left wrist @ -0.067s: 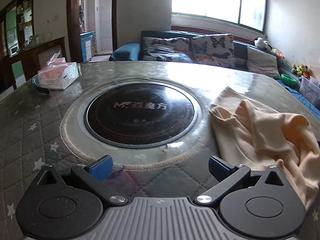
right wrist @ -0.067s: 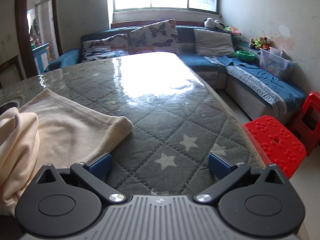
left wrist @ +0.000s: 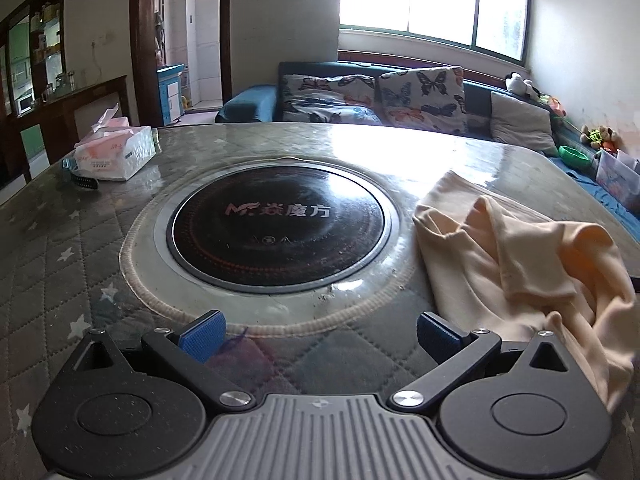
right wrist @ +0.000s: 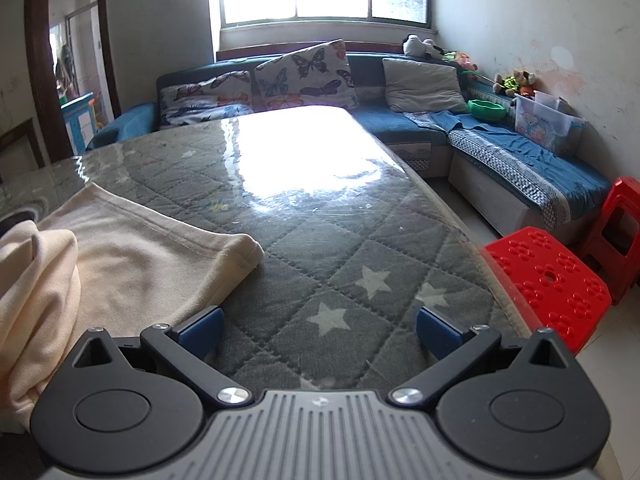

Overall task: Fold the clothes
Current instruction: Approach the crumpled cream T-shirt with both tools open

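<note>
A cream-coloured garment (left wrist: 516,268) lies crumpled on the table, to the right in the left wrist view. It also shows at the left in the right wrist view (right wrist: 120,252), with a hemmed edge spread flat on the quilted cover. My left gripper (left wrist: 320,334) is open and empty, just left of the garment, above the table near the round cooktop. My right gripper (right wrist: 320,330) is open and empty, just right of the garment, with its left fingertip (right wrist: 202,330) at the cloth's edge.
A round black induction cooktop (left wrist: 276,220) is set into the table (right wrist: 360,240). A tissue pack (left wrist: 116,152) lies at the far left corner. Red plastic stools (right wrist: 548,280) stand by the table's right edge. A blue sofa (right wrist: 500,152) with cushions runs behind.
</note>
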{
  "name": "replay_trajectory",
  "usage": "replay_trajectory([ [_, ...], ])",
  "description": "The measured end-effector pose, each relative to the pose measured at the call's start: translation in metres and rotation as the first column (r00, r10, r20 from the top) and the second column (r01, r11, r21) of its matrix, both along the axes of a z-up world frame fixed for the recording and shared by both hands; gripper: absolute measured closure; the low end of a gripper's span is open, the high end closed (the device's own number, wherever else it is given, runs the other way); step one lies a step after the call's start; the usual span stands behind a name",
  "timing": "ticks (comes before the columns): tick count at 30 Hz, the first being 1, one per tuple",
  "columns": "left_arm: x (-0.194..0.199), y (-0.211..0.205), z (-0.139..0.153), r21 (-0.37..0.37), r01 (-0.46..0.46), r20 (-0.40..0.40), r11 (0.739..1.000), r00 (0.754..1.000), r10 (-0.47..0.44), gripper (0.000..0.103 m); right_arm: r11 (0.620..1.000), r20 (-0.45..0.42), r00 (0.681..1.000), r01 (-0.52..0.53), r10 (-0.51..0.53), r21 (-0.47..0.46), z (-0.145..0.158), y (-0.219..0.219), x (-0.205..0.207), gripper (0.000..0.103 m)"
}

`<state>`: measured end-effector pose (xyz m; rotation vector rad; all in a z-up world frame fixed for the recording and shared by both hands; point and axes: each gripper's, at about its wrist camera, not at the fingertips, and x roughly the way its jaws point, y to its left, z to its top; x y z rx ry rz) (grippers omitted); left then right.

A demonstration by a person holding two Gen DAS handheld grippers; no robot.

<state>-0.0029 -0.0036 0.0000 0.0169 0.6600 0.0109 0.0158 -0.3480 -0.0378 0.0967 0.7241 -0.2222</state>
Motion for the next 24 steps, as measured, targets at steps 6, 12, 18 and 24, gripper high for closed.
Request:
replay_trajectory([
  [6, -0.009, -0.004, -0.001, -0.006, 0.024, -0.013, 1.0, 1.0, -0.024, 0.0, 0.999, 0.115, 0.993, -0.024, 0.029, -0.041, 0.006, 0.015, -0.033, 0.0],
  [12, -0.022, -0.002, -0.002, -0.026, 0.086, -0.051, 0.996, 0.995, -0.088, 0.0, 0.993, 0.16, 0.98, -0.12, 0.122, -0.023, 0.03, 0.028, -0.078, 0.0],
  [18, -0.031, -0.001, 0.002, -0.041, 0.099, -0.055, 0.994, 0.993, -0.101, 0.0, 0.98, 0.194, 0.96, -0.198, 0.201, -0.034, 0.046, 0.06, -0.109, 0.0],
  [24, -0.04, -0.004, 0.003, -0.042, 0.12, -0.053, 0.992, 0.991, -0.122, 0.0, 0.965, 0.198, 0.945, -0.249, 0.26, -0.079, 0.054, 0.082, -0.135, 0.0],
])
